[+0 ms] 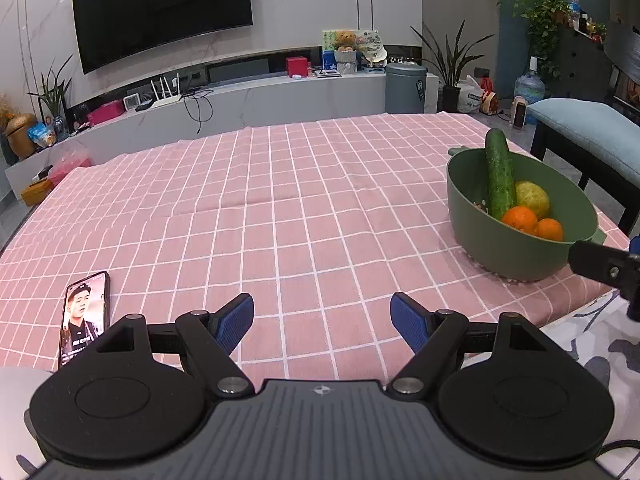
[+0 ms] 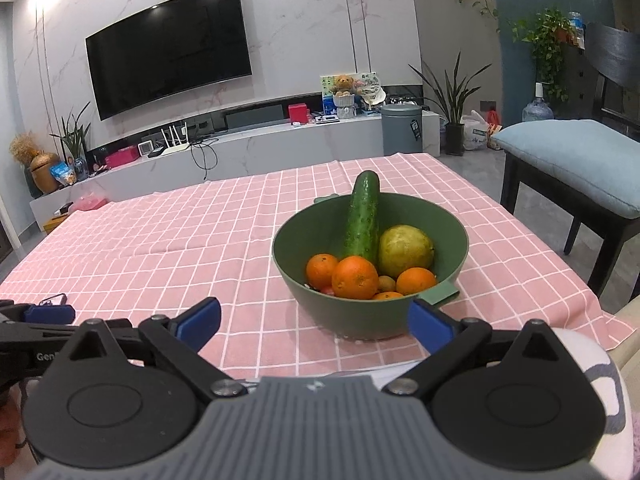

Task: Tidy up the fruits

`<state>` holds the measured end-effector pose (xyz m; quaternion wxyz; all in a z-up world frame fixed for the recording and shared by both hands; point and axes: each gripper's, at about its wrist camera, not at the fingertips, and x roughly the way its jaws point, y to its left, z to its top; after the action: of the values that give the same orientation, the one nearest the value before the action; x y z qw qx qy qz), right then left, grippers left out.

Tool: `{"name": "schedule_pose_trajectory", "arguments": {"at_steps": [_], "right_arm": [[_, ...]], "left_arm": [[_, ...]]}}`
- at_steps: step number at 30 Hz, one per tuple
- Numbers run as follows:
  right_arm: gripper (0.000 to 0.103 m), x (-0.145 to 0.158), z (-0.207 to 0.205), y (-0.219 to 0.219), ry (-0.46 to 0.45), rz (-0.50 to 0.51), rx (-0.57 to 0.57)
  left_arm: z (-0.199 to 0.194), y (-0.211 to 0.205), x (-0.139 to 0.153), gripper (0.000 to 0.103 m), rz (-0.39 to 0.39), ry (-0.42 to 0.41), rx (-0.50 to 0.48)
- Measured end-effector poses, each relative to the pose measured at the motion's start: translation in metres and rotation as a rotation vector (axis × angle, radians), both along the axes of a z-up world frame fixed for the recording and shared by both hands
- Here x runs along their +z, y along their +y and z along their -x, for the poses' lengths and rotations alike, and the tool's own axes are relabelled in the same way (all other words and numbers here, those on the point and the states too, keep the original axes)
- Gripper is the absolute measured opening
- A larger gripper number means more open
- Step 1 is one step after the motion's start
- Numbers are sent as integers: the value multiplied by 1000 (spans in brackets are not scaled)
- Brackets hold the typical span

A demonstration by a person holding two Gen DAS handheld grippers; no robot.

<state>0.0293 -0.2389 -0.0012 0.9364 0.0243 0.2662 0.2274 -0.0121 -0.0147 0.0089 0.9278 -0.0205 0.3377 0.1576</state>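
I hold both claws low over the near edge of the pink checked tablecloth (image 1: pixel 280 208), tilted down. My left claw (image 1: pixel 322 318) is spread wide with nothing between its blue pads; my right claw (image 2: pixel 314 326) is spread wide too, empty, just short of the green bowl (image 2: pixel 360 316). A phone (image 1: pixel 85 316) lies at the near left. The bowl sits on the right side, holding a leaning cucumber (image 2: pixel 363 220), several oranges (image 2: pixel 355 278) and a yellow-green fruit (image 2: pixel 405 251).

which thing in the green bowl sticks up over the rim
The cucumber. It leans upright with its tip above the bowl rim; the oranges and the yellow-green fruit sit lower inside.
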Motion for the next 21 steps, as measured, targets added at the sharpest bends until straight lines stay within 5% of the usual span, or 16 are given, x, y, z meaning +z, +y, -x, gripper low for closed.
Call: {"name": "schedule_pose_trajectory", "arguments": {"at_steps": [21], "right_arm": [[96,-3,5,5,-9,27,12]], "left_arm": [[-2,-1,-1,91,1,7,-9]]}}
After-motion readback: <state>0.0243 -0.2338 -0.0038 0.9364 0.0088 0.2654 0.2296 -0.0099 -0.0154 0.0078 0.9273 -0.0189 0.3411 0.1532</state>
